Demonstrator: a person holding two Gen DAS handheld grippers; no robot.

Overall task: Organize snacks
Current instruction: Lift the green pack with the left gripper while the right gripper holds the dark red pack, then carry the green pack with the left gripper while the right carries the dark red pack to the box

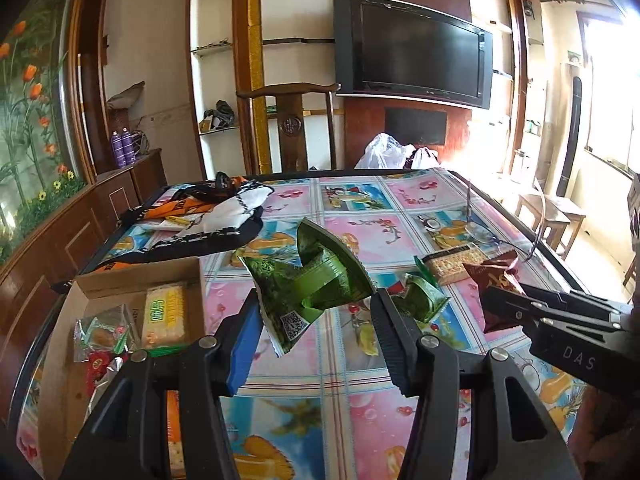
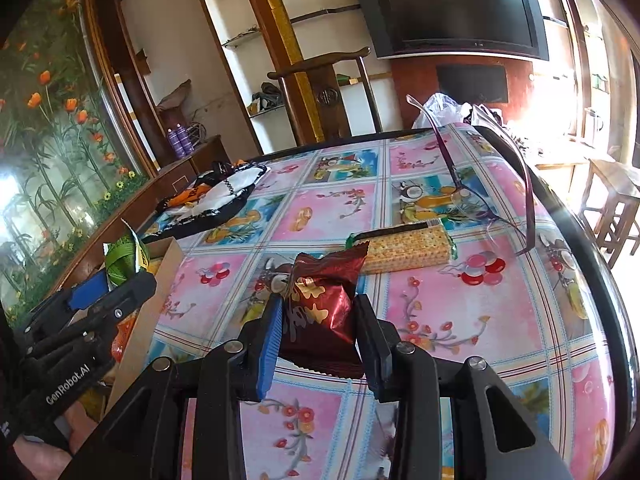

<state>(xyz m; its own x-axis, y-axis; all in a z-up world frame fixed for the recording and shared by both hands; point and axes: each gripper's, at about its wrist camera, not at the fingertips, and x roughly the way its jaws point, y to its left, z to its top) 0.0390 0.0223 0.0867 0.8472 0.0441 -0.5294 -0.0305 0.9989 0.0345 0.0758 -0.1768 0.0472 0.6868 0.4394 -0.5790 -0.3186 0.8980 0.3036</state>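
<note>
Above the table covered with a glossy pink-and-blue fruit-print oilcloth (image 1: 360, 412), the left gripper (image 1: 316, 308) grips a crumpled green foil snack packet (image 1: 308, 280) between its blue-padded and black fingers. The packet is creased and folded on itself, with a serrated seam and a small QR code on a white patch at its lower end; it hangs clear of the cloth.

To its left, an open brown cardboard box (image 1: 132, 276) sits on the table. Inside: a pale yellow cracker pack with green lettering (image 1: 166, 316), a clear-wrapped small cake (image 1: 102, 338), and a red-and-silver wrapper (image 1: 98, 364).

The right gripper (image 2: 316, 320) is clamped on a dark red foil snack packet with gold lettering (image 2: 324, 300), puffed, with zigzag-cut ends; whether it touches the cloth cannot be told.

On the cloth beyond it lies a long clear-wrapped pack of square crackers (image 2: 404, 248). A second small green packet (image 1: 418, 296) lies just right of the left gripper's black finger.

Farther back: purple-framed eyeglasses (image 2: 492, 200) with arms raised, and an orange, black and white cloth (image 1: 208, 216) near the far left corner.
</note>
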